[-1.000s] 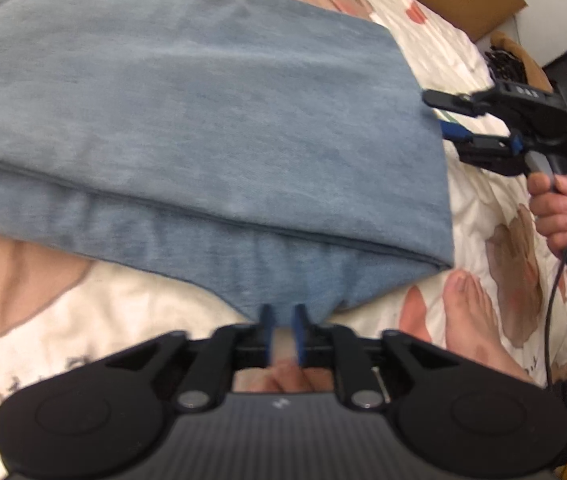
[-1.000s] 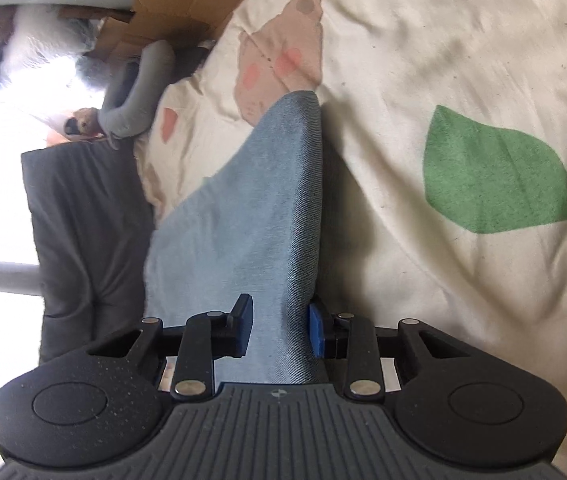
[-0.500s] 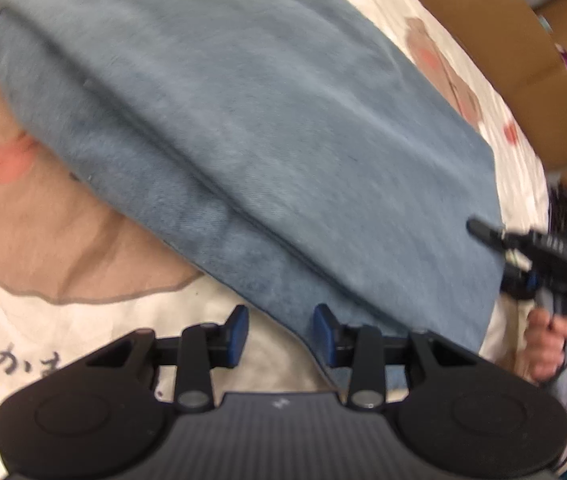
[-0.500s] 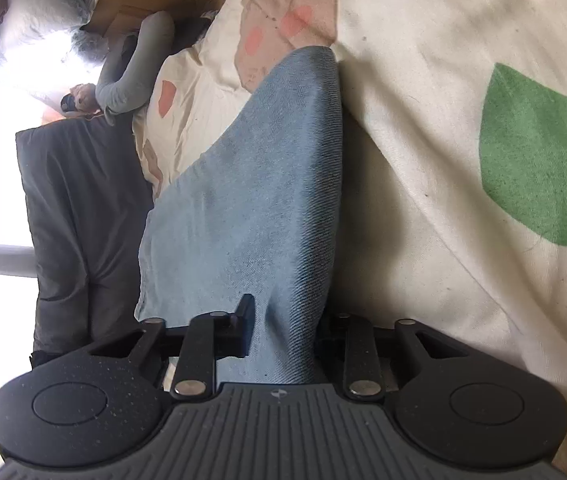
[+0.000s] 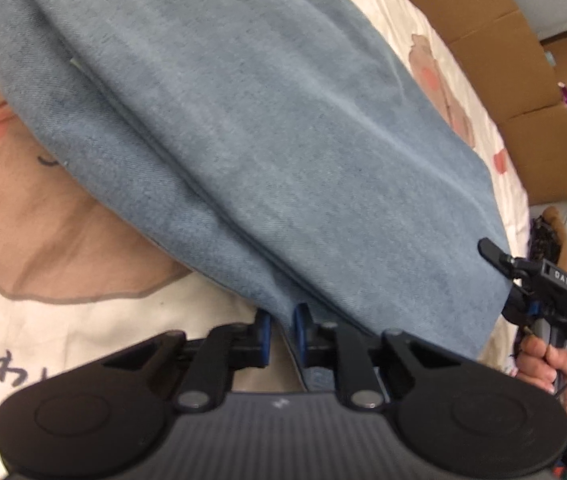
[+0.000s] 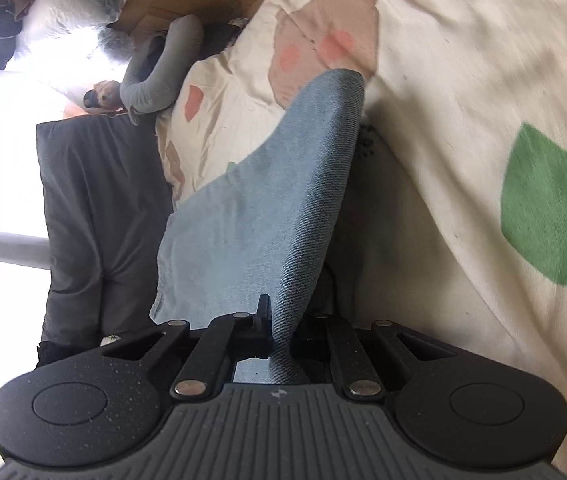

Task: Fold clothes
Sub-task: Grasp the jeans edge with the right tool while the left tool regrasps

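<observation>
A folded blue denim garment (image 5: 283, 140) lies spread on a cream printed bedsheet (image 5: 63, 320). My left gripper (image 5: 282, 328) sits at the near edge of the fold. Its jaws are closing, and the denim edge is pinched between the blue pads (image 5: 263, 332). At the fold's right corner in the same view, my right gripper (image 5: 503, 280) is held by a hand (image 5: 551, 364). In the right wrist view the denim (image 6: 275, 200) rises as a ridge out of the right gripper (image 6: 285, 316). That gripper is shut on it, and the cloth hides its right finger.
Cardboard boxes (image 5: 503, 60) line the far side of the bed. A dark grey cushion (image 6: 83, 220) and a grey padded roll (image 6: 163, 64) lie beyond the bed's edge on the left. Bare sheet with a green leaf print (image 6: 555, 208) stretches to the right.
My left gripper let go, rolled and shifted along the near edge, then closed again on the fold. The right gripper's fingers closed onto the denim edge.
</observation>
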Demonstrator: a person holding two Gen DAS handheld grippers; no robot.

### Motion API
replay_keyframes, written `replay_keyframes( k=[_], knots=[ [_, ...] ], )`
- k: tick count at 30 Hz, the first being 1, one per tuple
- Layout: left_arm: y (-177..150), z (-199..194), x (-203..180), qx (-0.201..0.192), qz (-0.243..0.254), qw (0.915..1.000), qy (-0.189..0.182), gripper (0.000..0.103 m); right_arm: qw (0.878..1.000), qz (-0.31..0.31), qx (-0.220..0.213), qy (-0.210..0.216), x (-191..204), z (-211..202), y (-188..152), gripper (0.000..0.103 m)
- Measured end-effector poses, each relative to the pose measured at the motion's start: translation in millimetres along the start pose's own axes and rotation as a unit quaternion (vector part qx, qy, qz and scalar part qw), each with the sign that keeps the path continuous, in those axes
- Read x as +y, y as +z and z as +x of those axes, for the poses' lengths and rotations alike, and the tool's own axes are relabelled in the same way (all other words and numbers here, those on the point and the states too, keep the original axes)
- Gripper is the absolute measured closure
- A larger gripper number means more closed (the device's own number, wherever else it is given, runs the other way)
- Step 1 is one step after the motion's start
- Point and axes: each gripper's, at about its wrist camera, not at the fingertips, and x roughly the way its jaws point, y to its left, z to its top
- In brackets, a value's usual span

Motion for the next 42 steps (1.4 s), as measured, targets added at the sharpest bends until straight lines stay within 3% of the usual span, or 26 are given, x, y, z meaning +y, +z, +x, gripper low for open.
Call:
replay_keyframes(
  k=[7, 13, 25, 29, 34, 42],
  knots=[
    [0.4, 2.9, -20.4, 0.002, 0.021, 0.9991, -0.037, 0.092, 1.000, -0.013, -0.001, -0.022, 24.5, -17.6, 27.5, 0.098],
    [-0.6, 21.6, -52.7, 0.022, 0.058, 0.9954, -0.073, 0.092, 0.998, -0.008, -0.019, -0.057, 17.1, -49.4, 42.8, 0.098],
    [-3.9, 45.0, -104.4, 0.080, 0.171, 0.9748, -0.118, 0.091, 0.993, -0.007, -0.076, -0.095, 10.0, -111.4, 68.6, 0.098],
    [-16.3, 25.8, -94.8, 0.095, 0.190, 0.9705, -0.115, 0.095, 0.991, 0.008, -0.090, -0.103, -0.5, -121.5, 74.5, 0.098],
    [-12.3, 21.2, -94.7, 0.087, 0.184, 0.9742, -0.098, 0.095, 0.989, 0.001, -0.082, -0.123, -22.6, -111.1, 74.4, 0.097],
    [16.1, 28.6, -123.1, 0.057, 0.188, 0.9783, -0.067, 0.095, 0.990, -0.001, -0.060, -0.131, -52.4, -112.2, 69.9, 0.072]
  ],
)
